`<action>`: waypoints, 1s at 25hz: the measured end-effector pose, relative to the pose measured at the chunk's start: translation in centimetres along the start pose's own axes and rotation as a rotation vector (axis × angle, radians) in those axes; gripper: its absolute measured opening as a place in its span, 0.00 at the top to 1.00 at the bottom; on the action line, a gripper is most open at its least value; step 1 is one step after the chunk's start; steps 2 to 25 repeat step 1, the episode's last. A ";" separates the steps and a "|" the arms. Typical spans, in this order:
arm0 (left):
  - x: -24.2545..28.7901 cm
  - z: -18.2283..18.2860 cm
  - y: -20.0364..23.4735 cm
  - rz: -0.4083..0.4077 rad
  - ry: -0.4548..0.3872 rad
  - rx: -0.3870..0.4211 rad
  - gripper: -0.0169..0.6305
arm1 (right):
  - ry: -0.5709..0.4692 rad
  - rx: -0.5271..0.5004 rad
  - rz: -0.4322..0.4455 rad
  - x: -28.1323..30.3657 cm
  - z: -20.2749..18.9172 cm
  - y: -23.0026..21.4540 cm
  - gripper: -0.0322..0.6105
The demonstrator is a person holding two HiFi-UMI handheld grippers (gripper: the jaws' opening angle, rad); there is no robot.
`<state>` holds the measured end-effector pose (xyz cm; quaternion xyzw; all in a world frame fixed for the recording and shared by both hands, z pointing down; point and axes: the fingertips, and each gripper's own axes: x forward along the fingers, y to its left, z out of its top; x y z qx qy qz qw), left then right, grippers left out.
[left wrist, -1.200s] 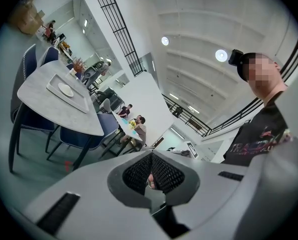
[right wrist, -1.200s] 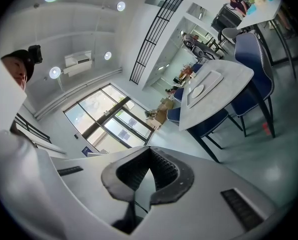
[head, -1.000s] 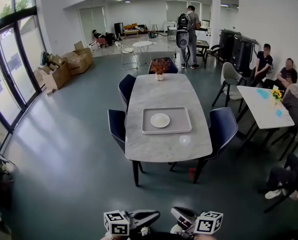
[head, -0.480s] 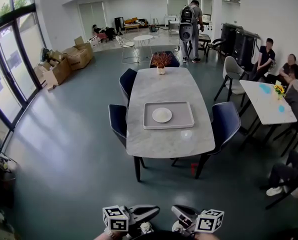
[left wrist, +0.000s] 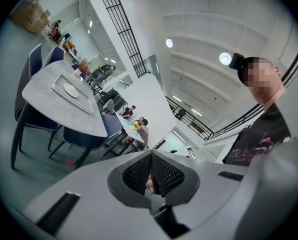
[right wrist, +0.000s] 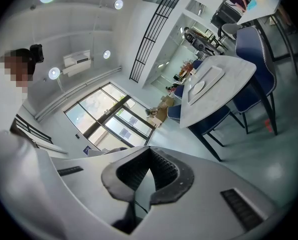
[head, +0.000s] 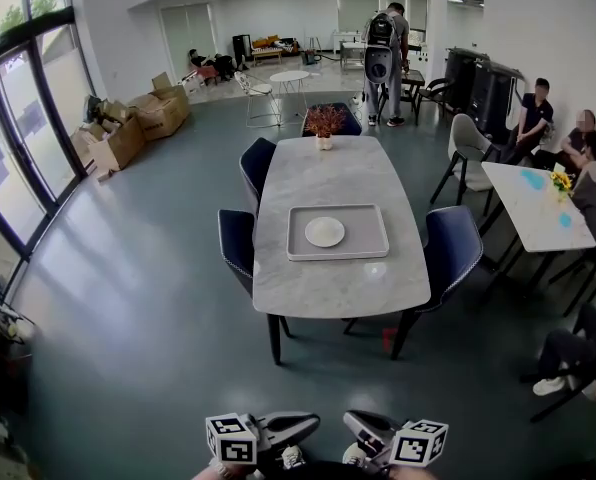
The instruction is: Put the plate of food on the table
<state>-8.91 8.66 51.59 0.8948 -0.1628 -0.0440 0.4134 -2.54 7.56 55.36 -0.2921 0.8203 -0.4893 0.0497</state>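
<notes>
The left claw (head: 296,428) and right claw (head: 363,430) sit side by side, each clenched shut with nothing between its jaws. Ahead of them a wide stretch of grey floor (head: 158,308) runs open to the near edge of the counter (head: 328,290). Blue chairs (head: 236,248) flank the counter. Farther ahead, the plate (head: 325,232) rests in a tray (head: 374,220) mid-counter. A potted plant (head: 323,124) stands at the far end.

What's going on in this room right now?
A person stands well back from the grey dining table, holding a gripper in each hand. The left gripper and the right gripper are both shut and empty. A white plate sits on a tray on that table, untouched. Other people sit off to the right.
</notes>
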 end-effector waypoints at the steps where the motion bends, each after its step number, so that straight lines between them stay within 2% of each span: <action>1: 0.1 0.1 0.0 0.001 -0.005 -0.003 0.96 | -0.001 -0.003 0.000 -0.1 0.0 -0.1 0.94; 25: 0.1 0.1 0.0 0.001 -0.005 -0.003 0.96 | -0.001 -0.003 0.000 -0.1 0.0 -0.1 0.94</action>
